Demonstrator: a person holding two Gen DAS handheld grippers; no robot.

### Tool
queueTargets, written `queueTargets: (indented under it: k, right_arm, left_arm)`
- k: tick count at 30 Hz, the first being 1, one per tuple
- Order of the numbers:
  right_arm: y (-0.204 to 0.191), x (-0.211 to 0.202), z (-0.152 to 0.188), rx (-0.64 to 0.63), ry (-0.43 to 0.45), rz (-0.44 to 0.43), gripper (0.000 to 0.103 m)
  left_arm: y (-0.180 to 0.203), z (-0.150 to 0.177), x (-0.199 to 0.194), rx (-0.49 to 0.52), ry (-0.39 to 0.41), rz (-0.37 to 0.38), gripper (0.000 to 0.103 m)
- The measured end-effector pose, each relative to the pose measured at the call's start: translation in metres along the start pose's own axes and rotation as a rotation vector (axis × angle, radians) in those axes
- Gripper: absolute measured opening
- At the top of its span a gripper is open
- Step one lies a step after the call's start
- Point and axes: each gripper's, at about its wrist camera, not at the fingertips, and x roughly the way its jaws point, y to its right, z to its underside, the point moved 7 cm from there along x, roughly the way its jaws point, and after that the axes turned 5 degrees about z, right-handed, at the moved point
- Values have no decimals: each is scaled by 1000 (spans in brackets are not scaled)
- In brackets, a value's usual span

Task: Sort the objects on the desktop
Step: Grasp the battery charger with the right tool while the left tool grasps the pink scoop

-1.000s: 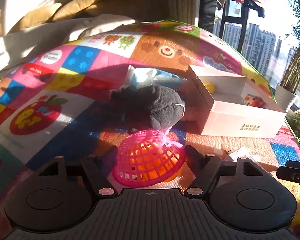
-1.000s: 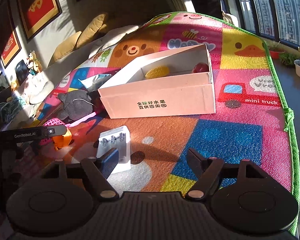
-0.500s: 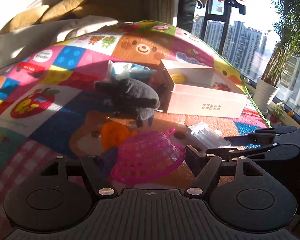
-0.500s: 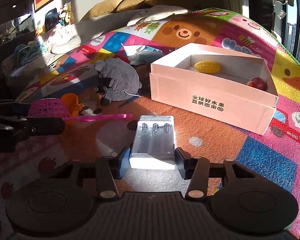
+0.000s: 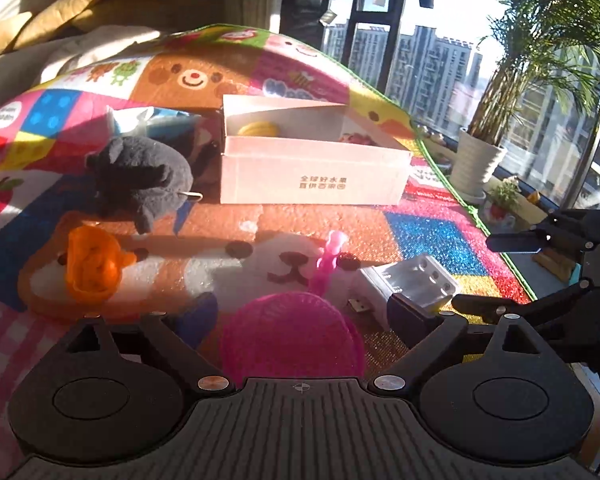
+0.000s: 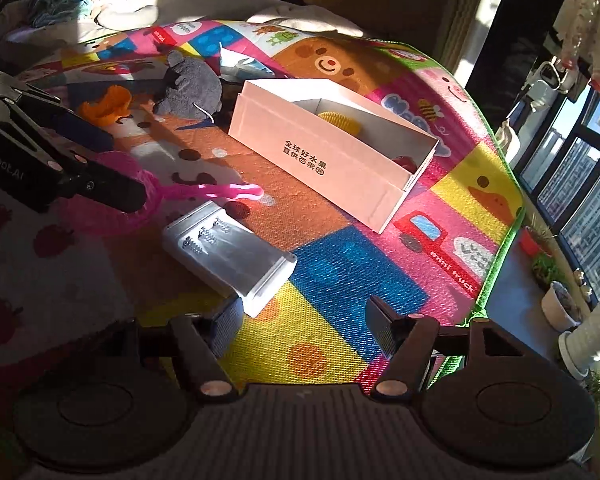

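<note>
My left gripper [image 5: 300,316] is shut on a pink mesh strainer [image 5: 292,332], its handle pointing forward above the mat; it also shows in the right wrist view [image 6: 132,204]. My right gripper [image 6: 304,320] is open and empty, just behind a white battery holder [image 6: 228,256] that lies on the mat, also in the left wrist view [image 5: 412,284]. The open pink-white cardboard box [image 5: 312,176] holds a yellow ridged toy [image 5: 258,130] and a red toy [image 5: 354,138]. An orange toy [image 5: 94,270] lies at the left.
A grey plush toy [image 5: 140,176] lies left of the box, with a blue-white plastic packet [image 5: 148,120] behind it. The colourful play mat [image 5: 420,232] ends in a green edge at the right. Potted plants [image 5: 480,168] stand by the window.
My left gripper has swung right with the strainer toward the box. My right gripper has drawn back and turned; the battery holder is no longer between its fingers.
</note>
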Motion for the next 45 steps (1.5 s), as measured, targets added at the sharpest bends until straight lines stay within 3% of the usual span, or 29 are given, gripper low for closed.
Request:
queueTargets:
  k: [1, 3, 7, 10, 13, 19, 23, 26, 29, 30, 32, 34, 39, 45]
  right_arm:
    - [6, 2, -1, 20, 1, 34, 68]
    - [15, 3, -3, 84, -6, 17, 69]
    - [8, 0, -10, 217, 5, -160, 78]
    - [-9, 1, -18, 230, 26, -214, 84]
    - [-24, 5, -25, 231, 37, -227, 94]
    - [-34, 23, -33, 298, -1, -195, 102]
    - [-36, 28, -33, 309, -17, -186, 102]
    - [-39, 27, -33, 289, -11, -188, 91]
    - [-38, 25, -32, 291, -2, -194, 89]
    - [-37, 24, -32, 291, -1, -188, 79]
    - [-34, 20, -28, 292, -11, -186, 79]
    - [-29, 14, -20, 298, -14, -172, 79]
    - [-14, 4, -2, 333, -16, -133, 79]
    - [-6, 10, 6, 397, -37, -118, 85]
  left_arm:
    - [-1, 1, 0, 9, -4, -15, 97]
    - [-2, 4, -2, 8, -18, -10, 99]
    - [-10, 12, -6, 13, -36, -38, 101]
    - [-24, 12, -11, -31, -26, -86, 102]
    - [-41, 11, -16, -86, -9, -142, 102]
    - [-49, 13, -16, -146, -13, -116, 103]
    - [-49, 14, -15, -152, -15, -109, 103]
    - [-49, 14, -14, -155, -15, -105, 103]
    - [-49, 14, -14, -156, -13, -103, 103]
    - [-49, 14, -15, -157, -13, -102, 103]
    - [-48, 14, -15, -154, -12, -96, 103]
    - [-44, 14, -14, -133, -18, -76, 103]
    - [-14, 12, 1, 57, -83, -29, 103]
    - [-5, 3, 20, 180, -100, -82, 103]
